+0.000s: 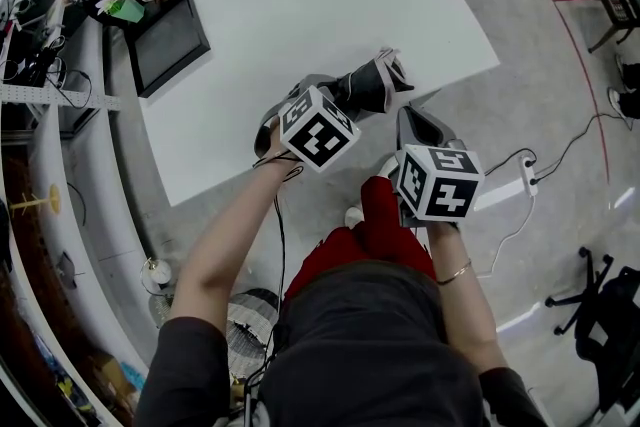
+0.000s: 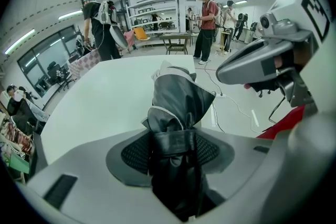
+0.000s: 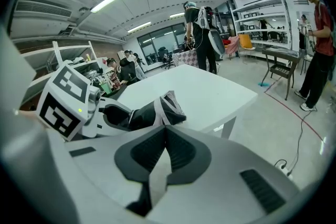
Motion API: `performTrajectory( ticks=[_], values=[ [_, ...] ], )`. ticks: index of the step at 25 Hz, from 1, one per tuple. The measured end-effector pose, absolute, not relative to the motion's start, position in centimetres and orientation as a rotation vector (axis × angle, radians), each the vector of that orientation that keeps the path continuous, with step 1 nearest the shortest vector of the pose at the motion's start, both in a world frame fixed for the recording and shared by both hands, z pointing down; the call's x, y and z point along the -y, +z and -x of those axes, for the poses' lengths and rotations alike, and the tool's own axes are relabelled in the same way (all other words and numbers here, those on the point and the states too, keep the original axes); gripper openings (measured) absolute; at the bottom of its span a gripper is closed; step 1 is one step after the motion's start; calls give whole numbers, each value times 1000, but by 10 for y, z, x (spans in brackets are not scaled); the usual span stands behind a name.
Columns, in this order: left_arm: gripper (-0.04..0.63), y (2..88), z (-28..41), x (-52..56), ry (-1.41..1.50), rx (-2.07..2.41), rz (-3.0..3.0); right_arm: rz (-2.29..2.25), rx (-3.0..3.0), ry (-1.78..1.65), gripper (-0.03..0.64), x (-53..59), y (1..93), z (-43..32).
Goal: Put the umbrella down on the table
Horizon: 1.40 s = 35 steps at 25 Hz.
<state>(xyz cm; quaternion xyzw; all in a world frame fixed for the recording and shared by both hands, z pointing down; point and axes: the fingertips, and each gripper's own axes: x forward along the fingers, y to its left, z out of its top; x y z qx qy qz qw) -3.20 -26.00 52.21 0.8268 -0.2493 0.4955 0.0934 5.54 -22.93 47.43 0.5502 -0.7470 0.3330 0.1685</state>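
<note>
My left fingers [image 2: 134, 155] grip the folded umbrella [image 1: 372, 85] by its middle. Its tip is out over the near edge of the surface [image 1: 300, 5], though I can't tell if it touches. My right fingers [image 3: 139, 147] are closed on nothing, just off that edge. I'd lower the umbrella flat, further in from the edge, before letting go, so it can't roll off. The surface is white and smooth. People [image 2: 100, 23] stand beyond its far side.

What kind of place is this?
Probably a shared lab or workshop: shelving racks at the back, other people wearing headsets and backpack gear, and a power strip lying on the bare floor.
</note>
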Motion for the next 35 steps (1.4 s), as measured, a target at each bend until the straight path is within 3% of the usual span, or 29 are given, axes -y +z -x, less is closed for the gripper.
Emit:
performTrajectory(
  ticks=[11,35],
  values=[
    [267,521,35,262,1467,774,-2472,-1582,2118,938,18,227,472,-56],
    [265,489,56,238,1362,822,-2543,-1604,2121,913,18,217,464,-46]
  ],
)
